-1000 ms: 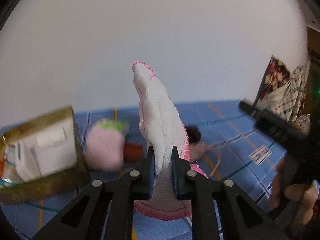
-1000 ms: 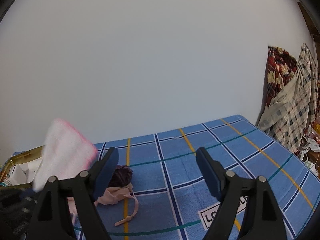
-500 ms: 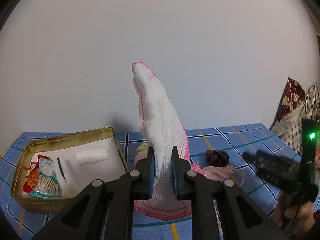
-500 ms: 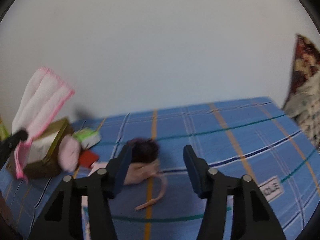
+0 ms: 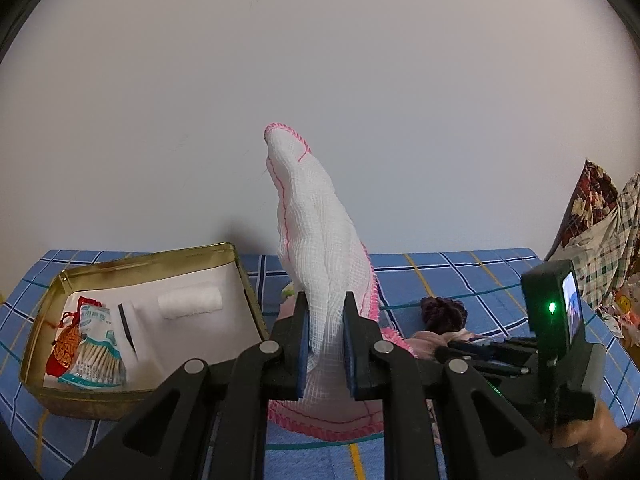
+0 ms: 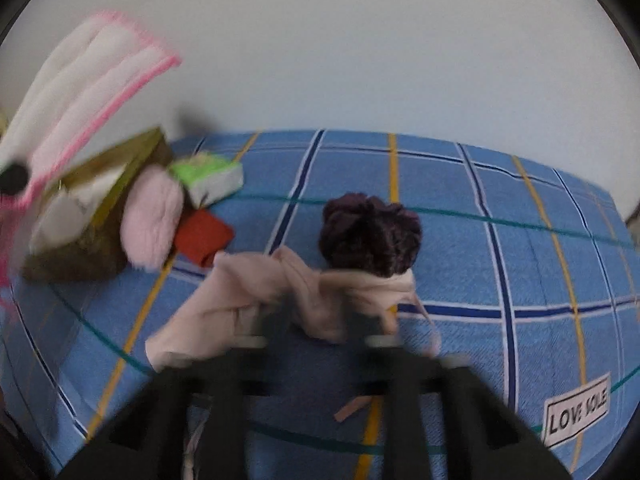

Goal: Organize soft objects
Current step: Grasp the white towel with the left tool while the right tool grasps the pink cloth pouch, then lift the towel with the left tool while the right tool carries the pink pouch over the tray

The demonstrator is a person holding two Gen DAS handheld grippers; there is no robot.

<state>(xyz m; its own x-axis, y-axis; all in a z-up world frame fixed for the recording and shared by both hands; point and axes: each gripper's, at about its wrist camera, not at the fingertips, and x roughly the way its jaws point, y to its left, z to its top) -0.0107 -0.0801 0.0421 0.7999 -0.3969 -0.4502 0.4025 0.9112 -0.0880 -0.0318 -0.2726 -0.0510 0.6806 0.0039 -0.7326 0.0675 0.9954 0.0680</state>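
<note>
My left gripper (image 5: 325, 336) is shut on a white gauze cloth with pink stitched edges (image 5: 316, 248), held upright above the blue plaid bed sheet; the cloth also shows at the left of the right wrist view (image 6: 76, 92). A gold tin box (image 5: 240, 276) lies left of it and holds a rolled white cloth (image 5: 190, 301) and small packets. My right gripper (image 6: 326, 320) is open, low over a pale pink drawstring pouch (image 6: 248, 296), with a dark purple knitted ball (image 6: 370, 236) just beyond it. The right view is blurred.
A fluffy pink ball (image 6: 154, 220), a green and white sponge (image 6: 208, 176) and a red cloth piece (image 6: 202, 238) lie beside the tin box (image 6: 92, 248). Plaid clothes (image 5: 604, 232) hang at the far right. A white wall stands behind the bed.
My right gripper has dropped down and forward onto the pink pouch and its jaws have narrowed. My left gripper still holds the gauze cloth upright and has turned slightly left toward the tin box.
</note>
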